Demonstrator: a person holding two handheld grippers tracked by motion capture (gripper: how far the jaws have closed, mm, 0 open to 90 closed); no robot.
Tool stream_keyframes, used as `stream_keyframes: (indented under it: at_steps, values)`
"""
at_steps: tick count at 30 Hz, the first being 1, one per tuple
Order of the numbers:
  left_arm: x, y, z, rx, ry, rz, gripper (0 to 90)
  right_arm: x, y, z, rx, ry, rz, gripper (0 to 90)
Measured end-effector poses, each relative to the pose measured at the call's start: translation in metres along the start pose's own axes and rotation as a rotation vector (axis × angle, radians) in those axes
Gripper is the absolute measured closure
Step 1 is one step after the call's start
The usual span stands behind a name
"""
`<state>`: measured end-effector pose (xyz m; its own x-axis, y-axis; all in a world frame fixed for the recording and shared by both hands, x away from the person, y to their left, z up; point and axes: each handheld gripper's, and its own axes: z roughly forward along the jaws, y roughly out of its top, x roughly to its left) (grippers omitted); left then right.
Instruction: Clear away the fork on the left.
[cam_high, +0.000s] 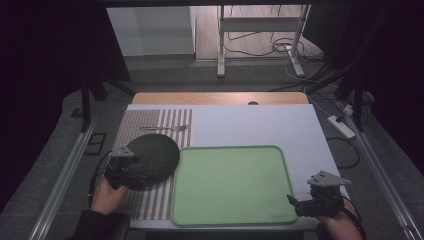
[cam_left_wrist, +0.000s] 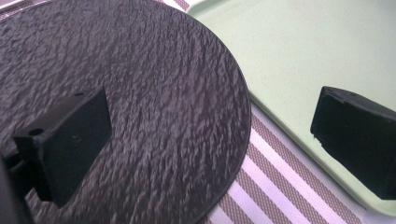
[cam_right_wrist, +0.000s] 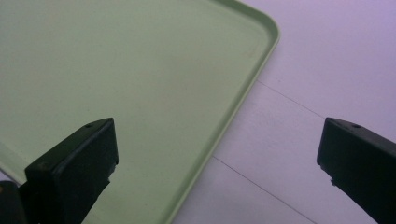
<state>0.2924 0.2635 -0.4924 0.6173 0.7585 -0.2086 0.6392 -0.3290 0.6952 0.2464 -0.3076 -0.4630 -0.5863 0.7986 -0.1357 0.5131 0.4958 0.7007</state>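
Green tray (cam_high: 280, 165), black textured plate (cam_high: 155, 155) on striped placemat (cam_high: 135, 125), fork (cam_high: 167, 128) beyond.

A tray (cam_high: 232, 187) lies on the table (cam_high: 260, 122), toward its near edge. Just left of it lies a placemat (cam_high: 150, 200), with a round plate (cam_high: 152, 157) resting on it and reaching the tray's left rim. A fork (cam_high: 167, 128) lies on the placemat behind the plate.

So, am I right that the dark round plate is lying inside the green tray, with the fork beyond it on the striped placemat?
Not quite: the dark round plate lies on the striped placemat, beside the green tray, with only its edge reaching the tray's left rim. The high view shows this. The fork does lie beyond the plate on the placemat.
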Motion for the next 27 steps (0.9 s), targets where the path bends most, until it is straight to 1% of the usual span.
stream_keyframes:
  at_steps: [3,8,11,15,21,27]
  values:
    - [0.004,0.003,0.002,-0.003,0.004,-0.003,0.0,0.000,0.000,0.000,0.000,0.002,-0.003,0.0]
    - [0.015,0.007,0.006,-0.007,0.001,-0.028,0.0,0.001,0.000,0.000,0.005,0.003,-0.007,0.0]
    - [0.021,0.010,0.010,0.002,0.004,-0.025,0.0,0.001,0.000,0.001,0.007,0.003,-0.010,0.0]
    - [0.031,0.016,0.014,-0.007,0.004,-0.032,0.0,0.001,0.000,0.001,0.008,0.004,-0.010,0.0]
    - [0.045,0.028,0.023,-0.004,0.020,-0.030,0.0,0.001,0.000,0.001,0.010,0.005,-0.011,0.0]
    - [0.058,0.038,0.033,0.003,0.028,-0.045,0.0,0.001,0.000,0.001,0.010,0.006,-0.011,0.0]
